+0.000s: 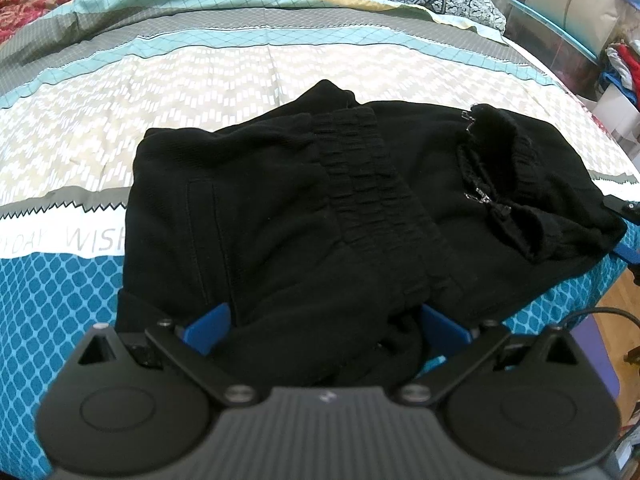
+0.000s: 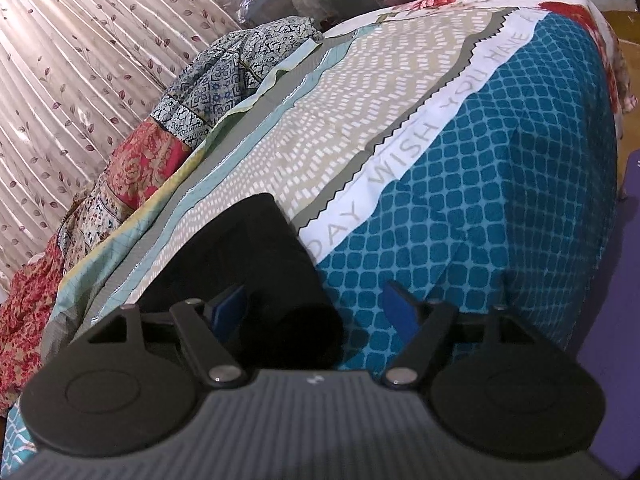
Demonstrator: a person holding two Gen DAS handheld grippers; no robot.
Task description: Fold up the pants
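The left claw point(image 1: 324, 328) is spread wide at the near edge of the bed point(image 1: 60, 280), its blue fingers point(image 1: 208, 326) standing either side of a bunched fold of the black pants point(image 1: 280, 208) without pinching it. The pants lie folded in a heap across the patterned bedspread point(image 1: 160, 80), elastic waistband point(image 1: 368, 176) up the middle, reaching right. The right claw point(image 2: 316, 312) is released too, jaws apart, with the pants' edge point(image 2: 248, 248) just inside its left finger.

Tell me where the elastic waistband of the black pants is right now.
In the left wrist view the waistband runs down the middle of the folded black pants on the patterned bedspread, ending just ahead of the left gripper.
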